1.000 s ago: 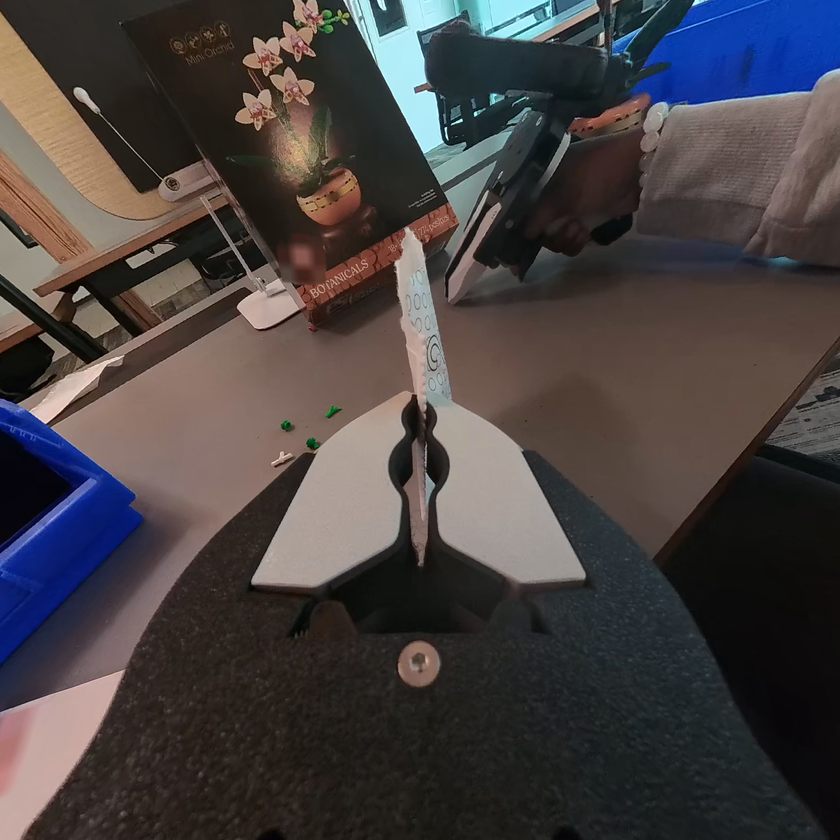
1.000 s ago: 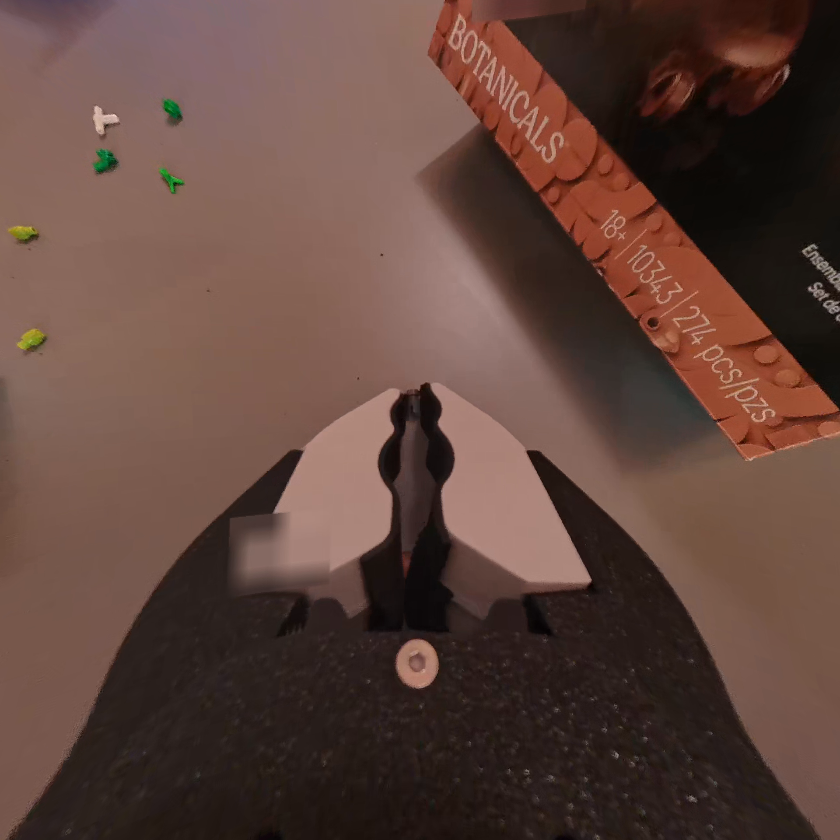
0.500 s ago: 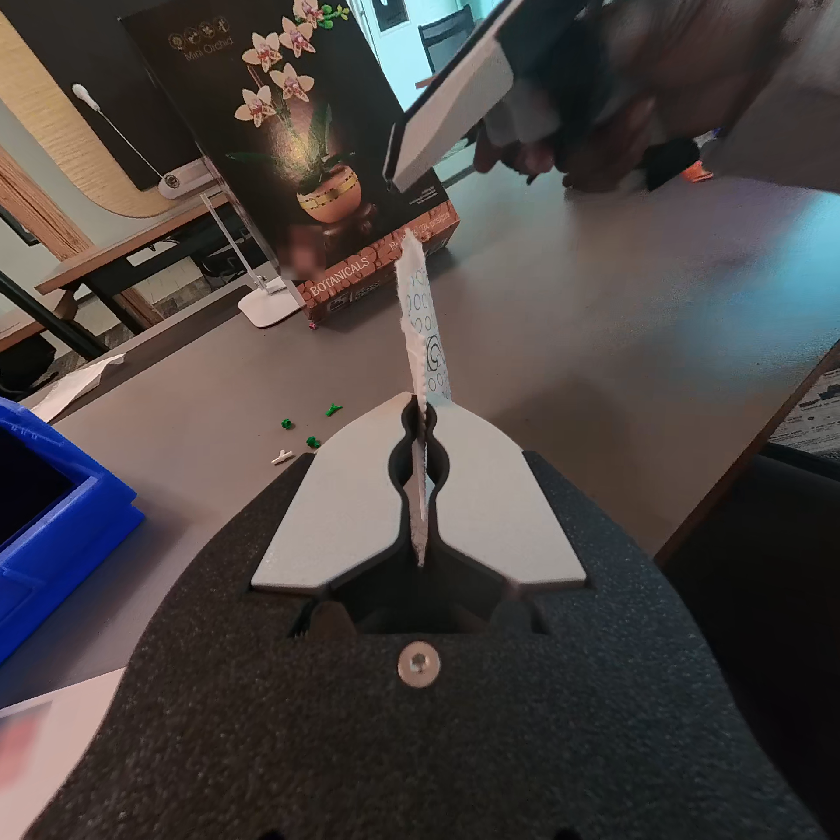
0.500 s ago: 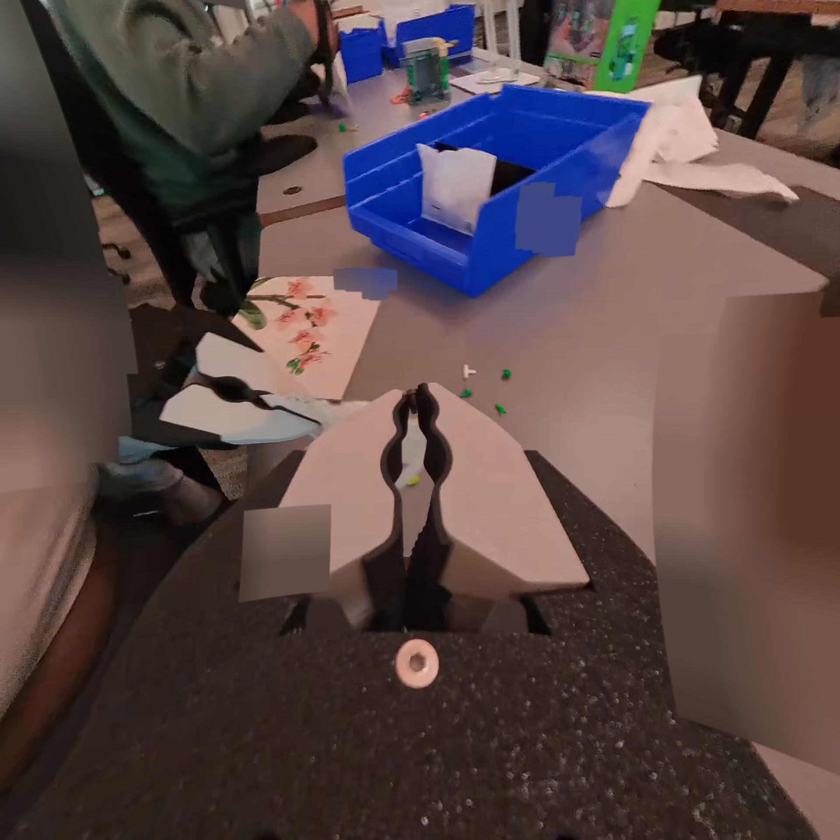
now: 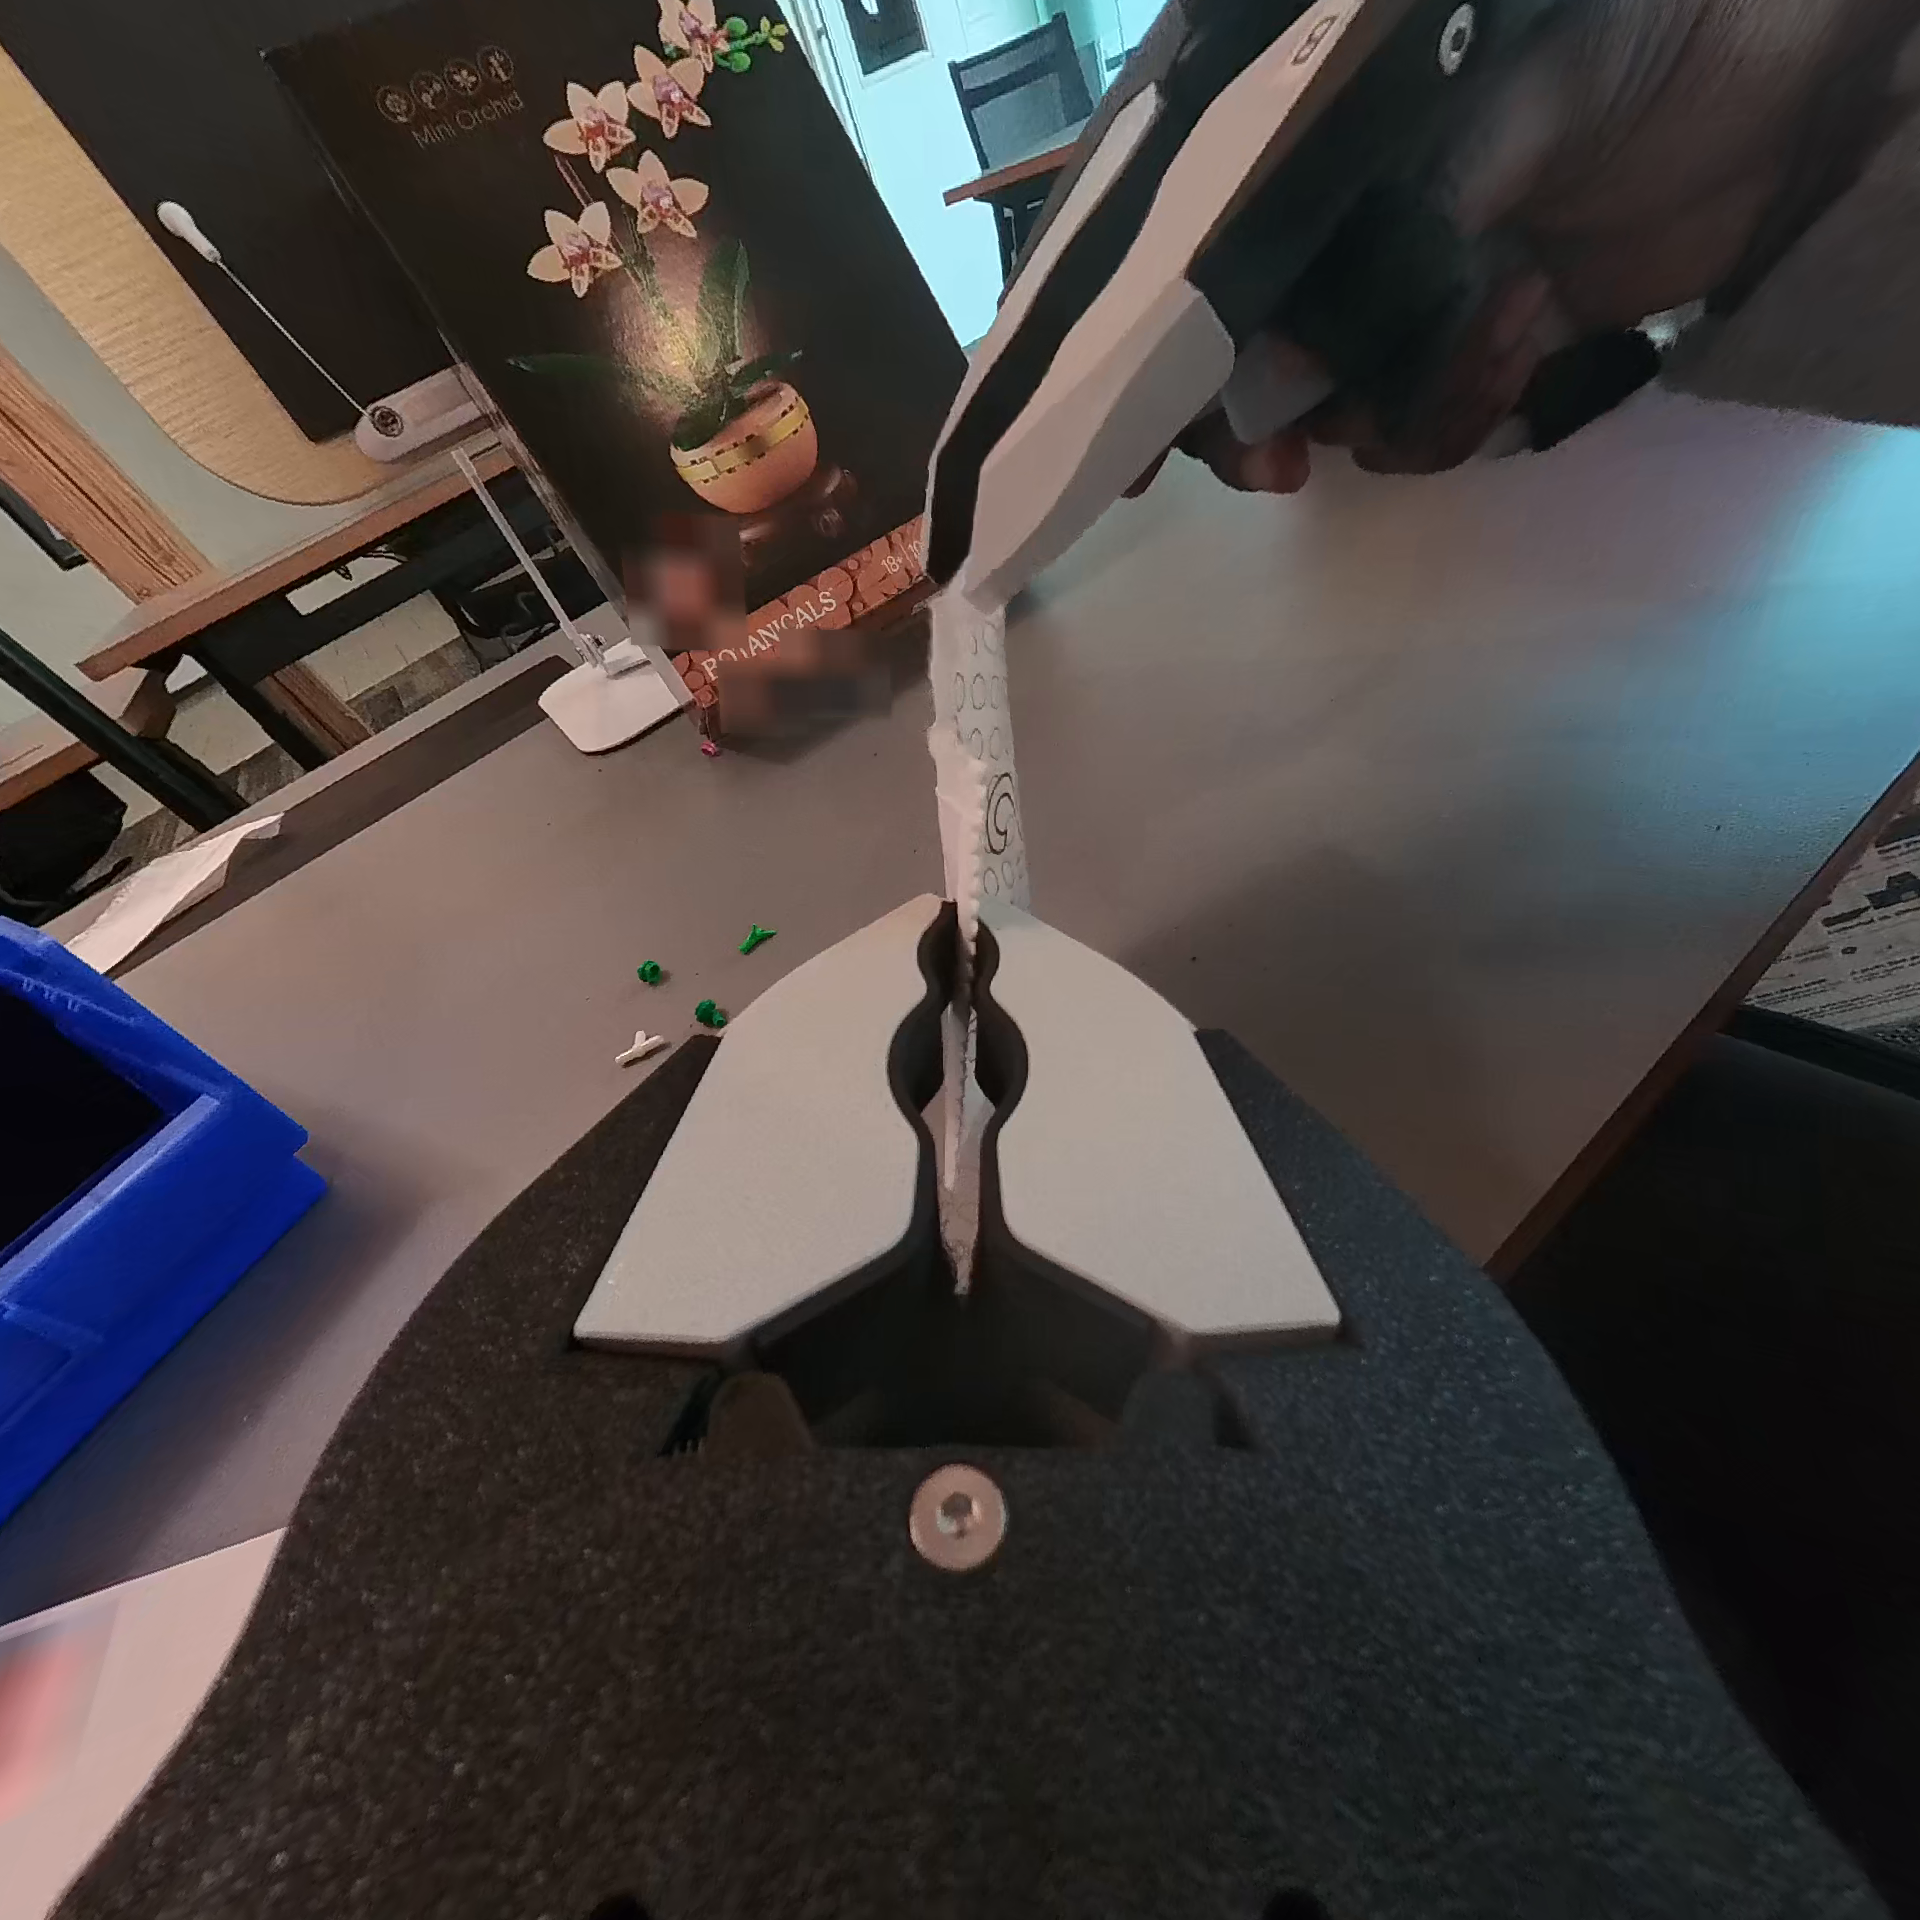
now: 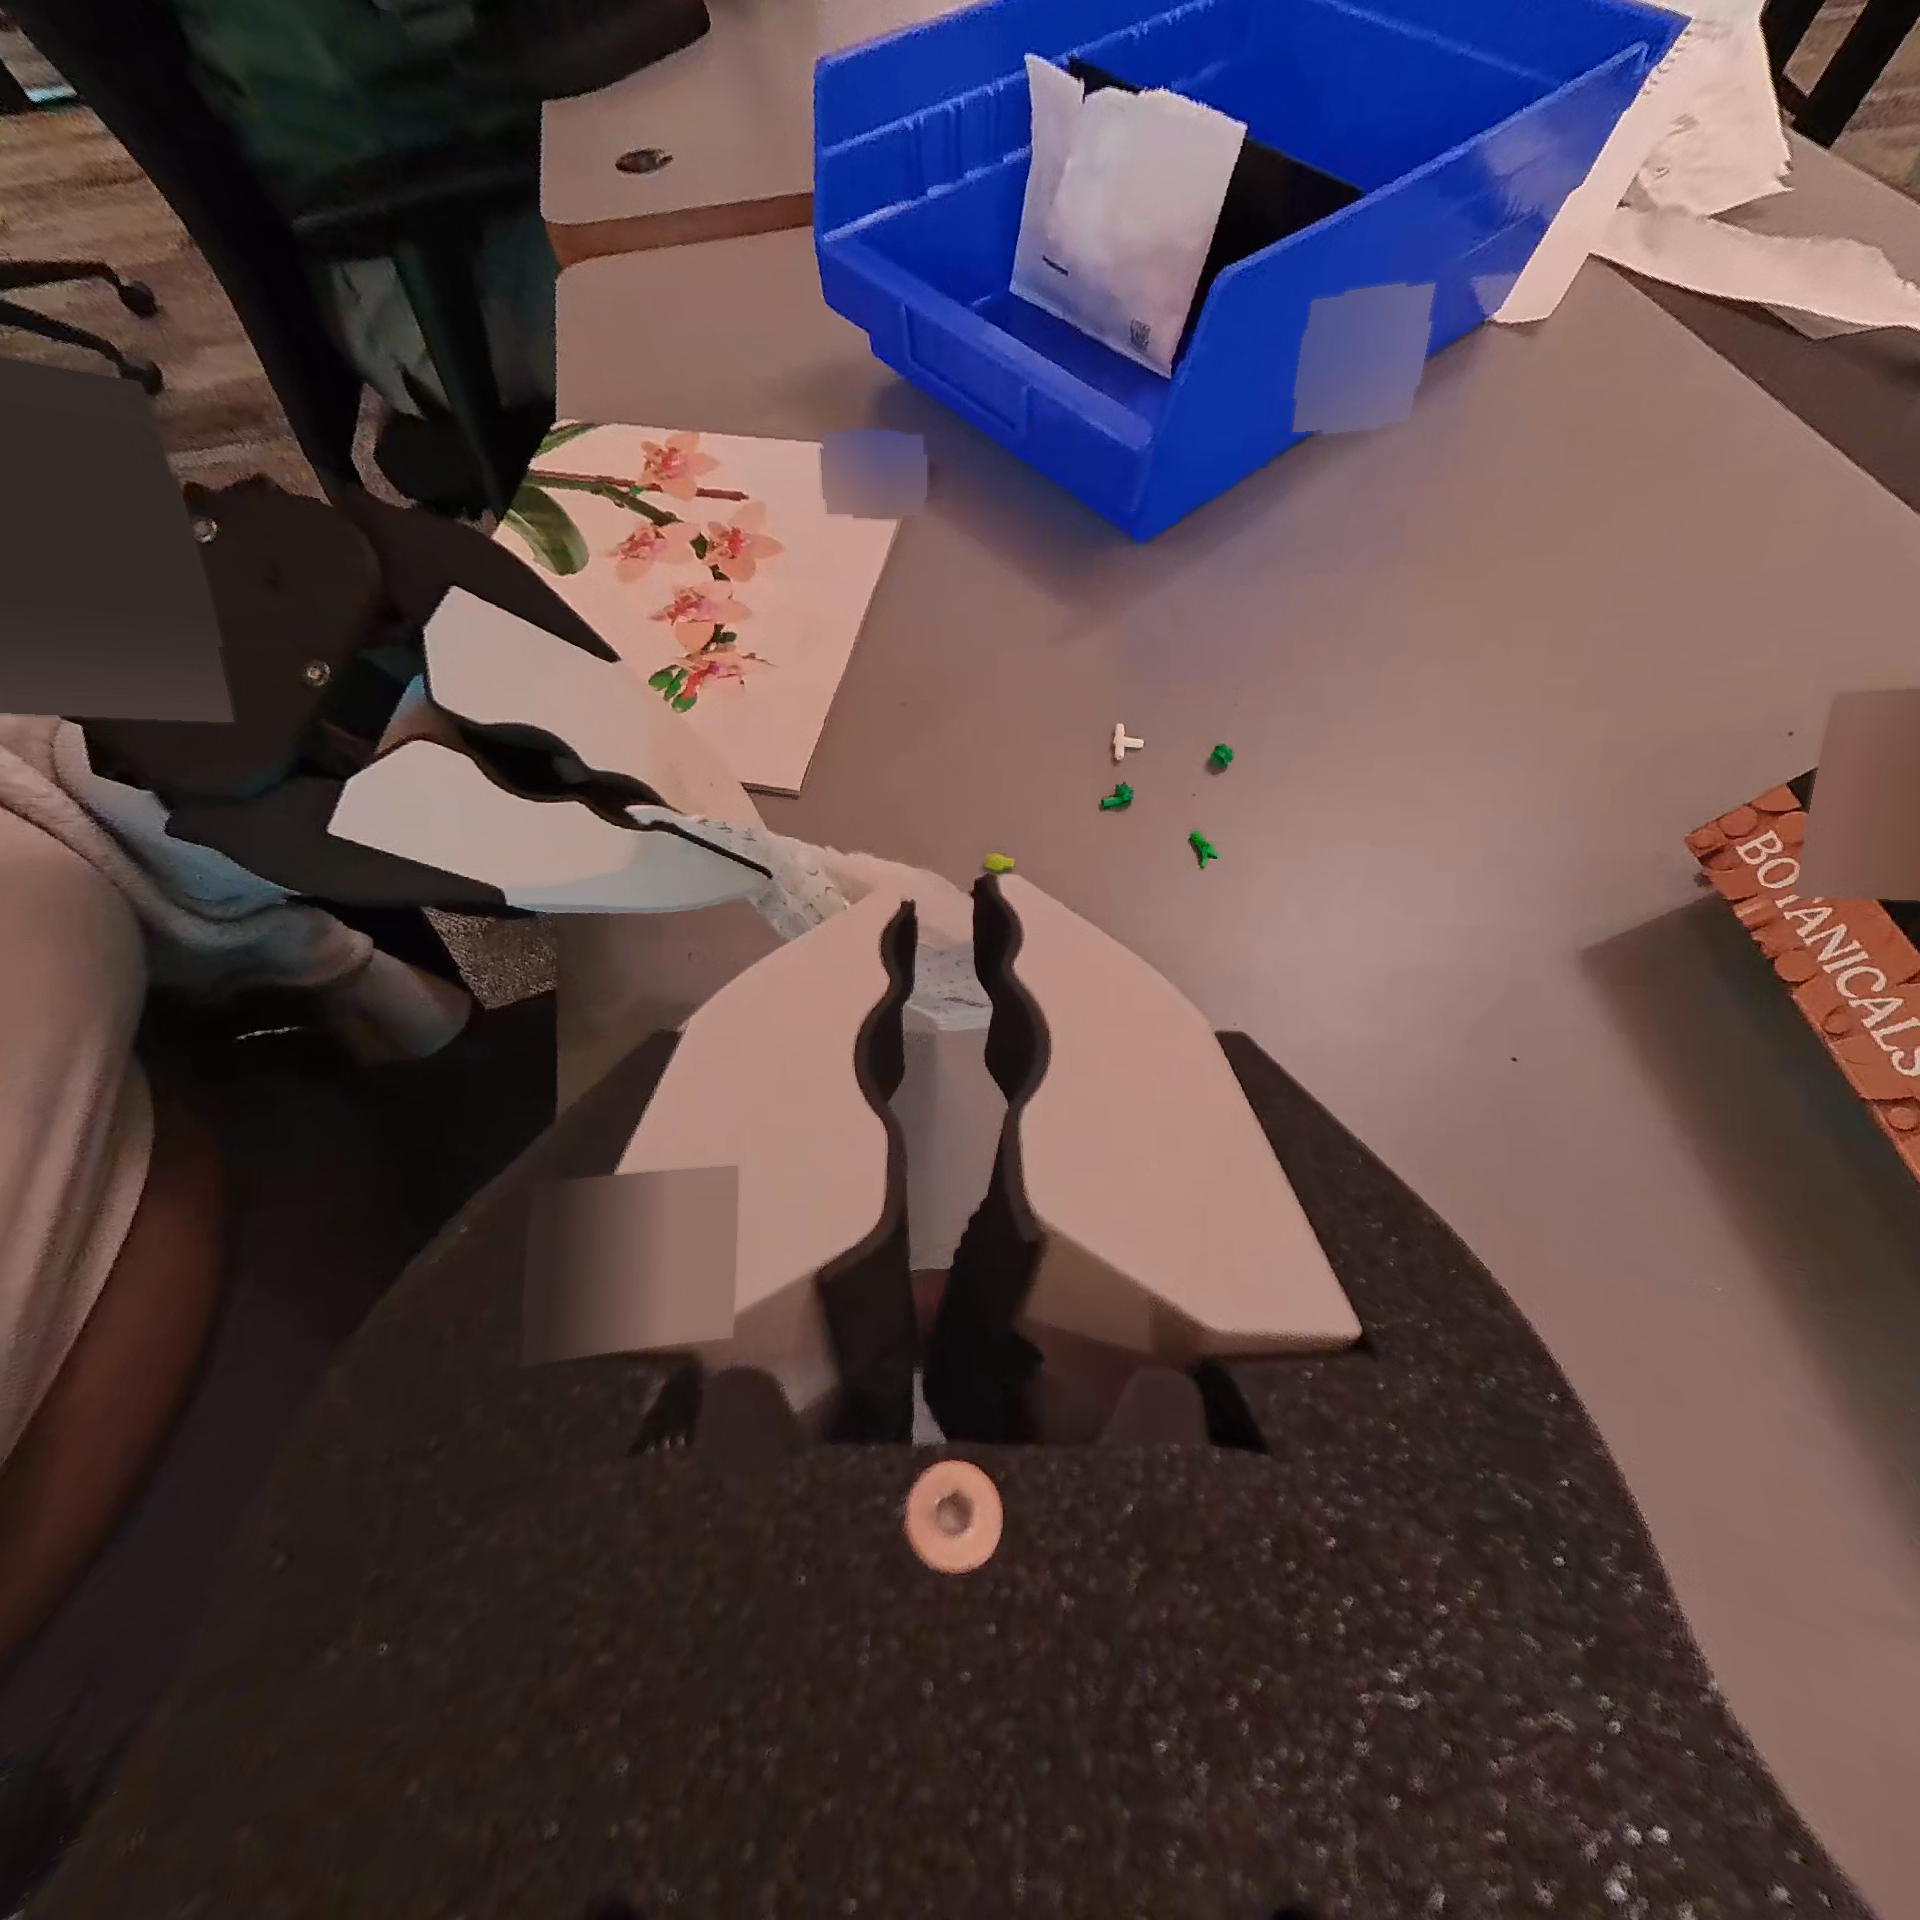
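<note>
1. Your left gripper [image 5: 961,925] stays clamped on the torn white paper bag [image 5: 977,769], held upright above the table [image 5: 1351,831].
2. Your right gripper [image 6: 940,914] has swung over from the orchid box [image 5: 665,312]; slightly parted, it now straddles the bag's top edge.

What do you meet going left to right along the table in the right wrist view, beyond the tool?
Flower booklet → white piece → green pieces → brown box edge.
</note>
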Demonstrator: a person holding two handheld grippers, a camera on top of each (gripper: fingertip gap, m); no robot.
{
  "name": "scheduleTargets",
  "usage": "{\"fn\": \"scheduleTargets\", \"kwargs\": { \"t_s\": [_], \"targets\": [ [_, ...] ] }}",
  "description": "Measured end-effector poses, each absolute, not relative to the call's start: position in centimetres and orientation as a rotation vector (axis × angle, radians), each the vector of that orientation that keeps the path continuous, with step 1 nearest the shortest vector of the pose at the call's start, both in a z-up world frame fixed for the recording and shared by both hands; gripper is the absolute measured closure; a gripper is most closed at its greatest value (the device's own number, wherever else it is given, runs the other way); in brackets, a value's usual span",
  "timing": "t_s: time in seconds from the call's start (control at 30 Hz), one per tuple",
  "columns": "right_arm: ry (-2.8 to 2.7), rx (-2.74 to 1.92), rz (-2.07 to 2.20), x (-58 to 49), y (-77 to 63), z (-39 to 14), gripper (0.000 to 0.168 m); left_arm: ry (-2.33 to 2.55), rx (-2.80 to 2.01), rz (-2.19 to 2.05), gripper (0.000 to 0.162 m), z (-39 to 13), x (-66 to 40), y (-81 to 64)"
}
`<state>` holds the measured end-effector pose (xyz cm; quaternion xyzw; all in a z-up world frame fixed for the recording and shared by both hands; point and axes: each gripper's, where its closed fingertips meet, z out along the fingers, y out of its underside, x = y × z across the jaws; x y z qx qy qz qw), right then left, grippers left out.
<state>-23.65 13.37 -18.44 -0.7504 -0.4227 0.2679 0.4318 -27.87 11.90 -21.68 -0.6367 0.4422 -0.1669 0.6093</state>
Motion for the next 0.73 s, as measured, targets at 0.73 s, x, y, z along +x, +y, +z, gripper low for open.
{"fn": "scheduleTargets", "kwargs": {
  "t_s": [0.73],
  "targets": [
    [-2.520, -2.413, -0.854, -20.7, 35.5, -24.4, 0.136, 1.055, -1.435, -0.394, 0.162, -21.6, -27.4, 11.3]
  ]
}}
